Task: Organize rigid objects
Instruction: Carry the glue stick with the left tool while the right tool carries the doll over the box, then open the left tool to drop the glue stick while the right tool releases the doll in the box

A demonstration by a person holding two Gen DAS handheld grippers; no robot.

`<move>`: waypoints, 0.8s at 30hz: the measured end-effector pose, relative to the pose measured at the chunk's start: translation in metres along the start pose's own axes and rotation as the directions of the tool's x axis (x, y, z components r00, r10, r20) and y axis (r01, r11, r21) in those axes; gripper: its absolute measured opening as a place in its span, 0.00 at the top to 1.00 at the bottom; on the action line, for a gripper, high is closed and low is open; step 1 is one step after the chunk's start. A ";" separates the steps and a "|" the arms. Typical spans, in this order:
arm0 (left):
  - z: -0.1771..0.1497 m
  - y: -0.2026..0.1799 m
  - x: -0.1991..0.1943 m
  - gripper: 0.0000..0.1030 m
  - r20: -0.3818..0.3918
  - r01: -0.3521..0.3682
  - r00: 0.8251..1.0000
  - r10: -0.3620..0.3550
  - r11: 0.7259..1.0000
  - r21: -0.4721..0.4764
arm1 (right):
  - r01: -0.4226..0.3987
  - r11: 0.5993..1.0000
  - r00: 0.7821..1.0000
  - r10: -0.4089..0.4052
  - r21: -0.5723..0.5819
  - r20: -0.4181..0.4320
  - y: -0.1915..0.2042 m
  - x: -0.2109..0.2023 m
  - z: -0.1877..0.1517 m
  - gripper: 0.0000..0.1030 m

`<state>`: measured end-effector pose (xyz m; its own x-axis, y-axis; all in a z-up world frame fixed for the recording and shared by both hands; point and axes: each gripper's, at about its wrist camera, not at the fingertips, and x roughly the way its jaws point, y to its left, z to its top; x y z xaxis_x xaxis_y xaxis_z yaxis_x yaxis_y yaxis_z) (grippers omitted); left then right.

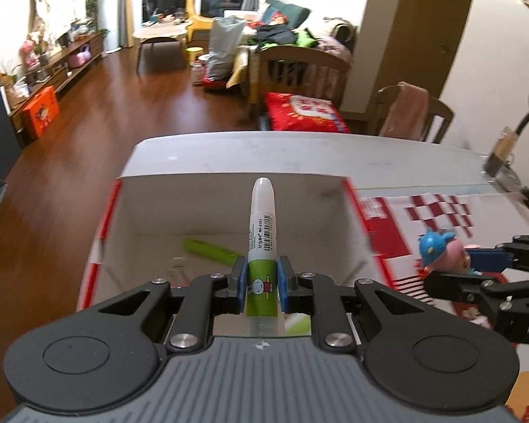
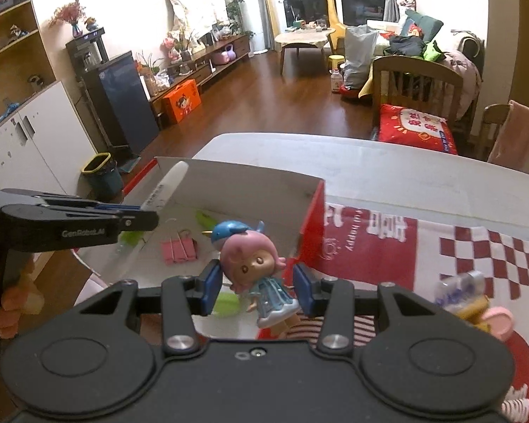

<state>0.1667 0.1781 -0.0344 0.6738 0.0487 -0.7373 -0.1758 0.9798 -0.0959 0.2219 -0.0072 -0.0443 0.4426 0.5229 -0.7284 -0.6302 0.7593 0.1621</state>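
Observation:
My left gripper (image 1: pixel 261 287) is shut on a white and green glue pen (image 1: pixel 262 243) and holds it above the open white box (image 1: pixel 229 190). The pen also shows in the right wrist view (image 2: pixel 164 185). My right gripper (image 2: pixel 258 287) is shut on a pink-haired doll with a blue hat (image 2: pixel 255 264), just right of the box's red wall (image 2: pixel 312 229). The doll shows in the left wrist view (image 1: pixel 444 250). Inside the box lie a green marker (image 1: pixel 211 250) and pink binder clips (image 2: pixel 179 249).
A red and white patterned cloth (image 2: pixel 441 246) covers the white table (image 2: pixel 370 162) to the right of the box. Small items, one yellow and one pink (image 2: pixel 476 306), lie on the cloth at the right. A desk lamp (image 1: pixel 518 130) stands at the far right.

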 end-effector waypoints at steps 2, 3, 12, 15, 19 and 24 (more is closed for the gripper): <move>0.000 0.013 0.006 0.83 -0.013 -0.014 1.000 0.013 1.000 -0.006 | 0.007 1.000 1.000 -0.007 -0.004 -0.013 0.005 0.012 0.003 0.58; 0.000 0.020 0.010 0.83 -0.023 -0.021 1.000 0.021 1.000 -0.011 | 0.015 1.000 1.000 -0.015 -0.007 -0.020 0.007 0.018 0.004 0.58; 0.001 0.056 0.048 0.83 -0.081 -0.102 0.991 0.102 0.995 0.007 | 0.074 0.997 0.994 -0.076 -0.031 -0.081 0.024 0.075 0.013 0.58; 0.003 0.059 0.061 0.83 -0.102 -0.130 0.986 0.134 0.991 0.042 | 0.091 0.995 0.990 -0.095 -0.043 -0.106 0.029 0.093 0.014 0.58; 0.005 0.067 0.074 0.83 -0.123 -0.144 0.981 0.147 0.989 0.035 | 0.101 0.993 0.984 -0.109 -0.057 -0.139 0.036 0.111 0.012 0.58; 0.008 0.067 0.091 0.83 -0.152 -0.168 0.973 0.176 0.984 0.067 | 0.112 0.990 0.976 -0.126 -0.087 -0.179 0.042 0.129 0.010 0.58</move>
<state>0.2224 0.2497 -0.1024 0.5153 0.1907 -0.8355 -0.2383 0.9684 0.0741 0.2587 0.0954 -0.1248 0.3973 0.3451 -0.8503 -0.6294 0.7768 0.0211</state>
